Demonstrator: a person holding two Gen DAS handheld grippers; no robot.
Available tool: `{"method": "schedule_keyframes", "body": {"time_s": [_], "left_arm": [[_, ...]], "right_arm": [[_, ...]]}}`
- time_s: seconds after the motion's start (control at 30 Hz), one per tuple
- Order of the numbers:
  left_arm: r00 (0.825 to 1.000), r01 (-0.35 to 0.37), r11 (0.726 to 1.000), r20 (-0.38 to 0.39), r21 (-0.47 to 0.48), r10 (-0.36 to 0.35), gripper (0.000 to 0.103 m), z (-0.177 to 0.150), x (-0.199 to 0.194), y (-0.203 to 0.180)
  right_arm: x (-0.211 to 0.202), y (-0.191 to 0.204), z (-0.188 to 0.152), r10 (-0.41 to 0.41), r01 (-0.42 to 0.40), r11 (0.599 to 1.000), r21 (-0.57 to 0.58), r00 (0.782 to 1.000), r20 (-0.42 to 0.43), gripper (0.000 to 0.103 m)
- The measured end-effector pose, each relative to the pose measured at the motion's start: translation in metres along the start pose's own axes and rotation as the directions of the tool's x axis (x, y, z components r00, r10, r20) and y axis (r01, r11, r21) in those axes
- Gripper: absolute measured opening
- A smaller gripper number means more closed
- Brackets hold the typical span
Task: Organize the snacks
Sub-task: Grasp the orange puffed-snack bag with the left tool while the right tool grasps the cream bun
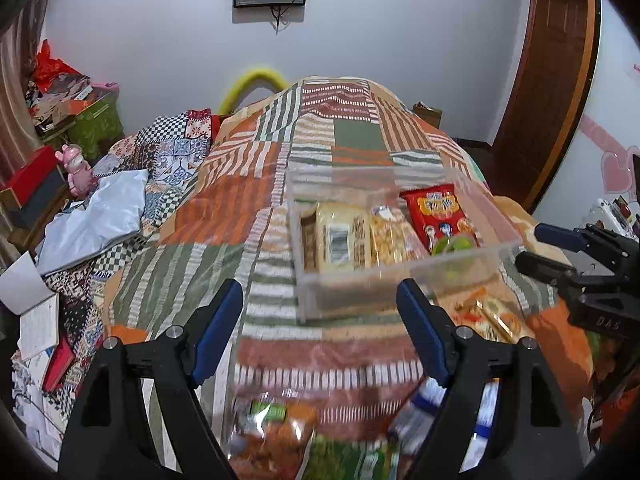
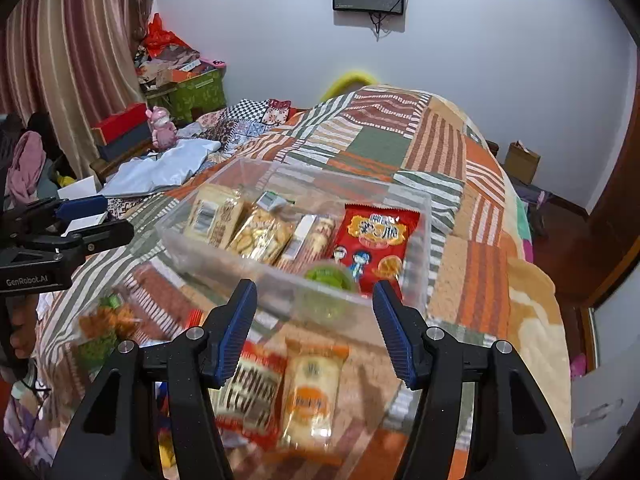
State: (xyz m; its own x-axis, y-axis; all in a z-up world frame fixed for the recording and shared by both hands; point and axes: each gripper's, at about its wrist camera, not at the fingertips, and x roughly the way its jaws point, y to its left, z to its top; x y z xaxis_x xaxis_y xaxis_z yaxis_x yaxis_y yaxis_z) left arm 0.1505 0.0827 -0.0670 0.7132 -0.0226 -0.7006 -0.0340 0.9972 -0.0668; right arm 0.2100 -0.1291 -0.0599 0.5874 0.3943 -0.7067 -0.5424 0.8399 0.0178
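A clear plastic bin (image 1: 400, 276) (image 2: 280, 276) stands on the patchwork bed. In it lie a red snack pack (image 1: 438, 212) (image 2: 376, 236), a pale yellow pack (image 1: 340, 236) (image 2: 214, 216), a cracker pack (image 2: 262, 234) and a green jelly cup (image 2: 328, 276). My left gripper (image 1: 320, 328) is open and empty, just short of the bin's near wall, above a green-orange bag (image 1: 276, 432). My right gripper (image 2: 314, 328) is open and empty, above an orange-white pack (image 2: 312, 396) and a red striped pack (image 2: 248, 392) on the bed.
The patchwork blanket (image 1: 248, 184) covers the bed. A white pillowcase (image 1: 96, 220), books (image 1: 36, 320) and a pink toy (image 1: 78, 172) lie left. Boxes (image 2: 188, 92) stack by the curtain. A wooden door (image 1: 548, 80) is at the right.
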Motion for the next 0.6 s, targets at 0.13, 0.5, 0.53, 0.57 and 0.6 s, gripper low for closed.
{"method": "schedule_keyframes", "body": {"time_s": [0.13, 0.5, 0.53, 0.57, 0.6], "left_arm": [[1.000, -0.010, 1.000, -0.019, 0.003, 0.010, 0.081, -0.017, -0.007, 0.004], [0.991, -0.043, 0.999, -0.125, -0.027, 0.039, 0.081, -0.068, 0.003, 0.027], [0.990, -0.042, 0.999, -0.139, -0.034, 0.037, 0.081, -0.072, 0.006, 0.030], [0.988, -0.044, 0.998, -0.152, -0.039, 0.038, 0.081, -0.075, 0.009, 0.032], [0.985, -0.048, 0.998, -0.168, -0.043, 0.041, 0.081, -0.079, 0.014, 0.035]], "right_arm": [[-0.010, 0.002, -0.012, -0.002, 0.002, 1.000, 0.009, 1.000, 0.002, 0.057], [-0.013, -0.003, -0.045, 0.016, -0.013, 0.997, 0.071, 0.999, -0.040, 0.057], [-0.012, -0.004, -0.048, 0.016, -0.013, 0.997, 0.076, 0.999, -0.045, 0.057], [-0.010, -0.004, -0.050, 0.016, -0.012, 0.997, 0.080, 0.999, -0.052, 0.057], [-0.009, -0.005, -0.052, 0.016, -0.011, 0.996, 0.083, 0.998, -0.059, 0.057]]}}
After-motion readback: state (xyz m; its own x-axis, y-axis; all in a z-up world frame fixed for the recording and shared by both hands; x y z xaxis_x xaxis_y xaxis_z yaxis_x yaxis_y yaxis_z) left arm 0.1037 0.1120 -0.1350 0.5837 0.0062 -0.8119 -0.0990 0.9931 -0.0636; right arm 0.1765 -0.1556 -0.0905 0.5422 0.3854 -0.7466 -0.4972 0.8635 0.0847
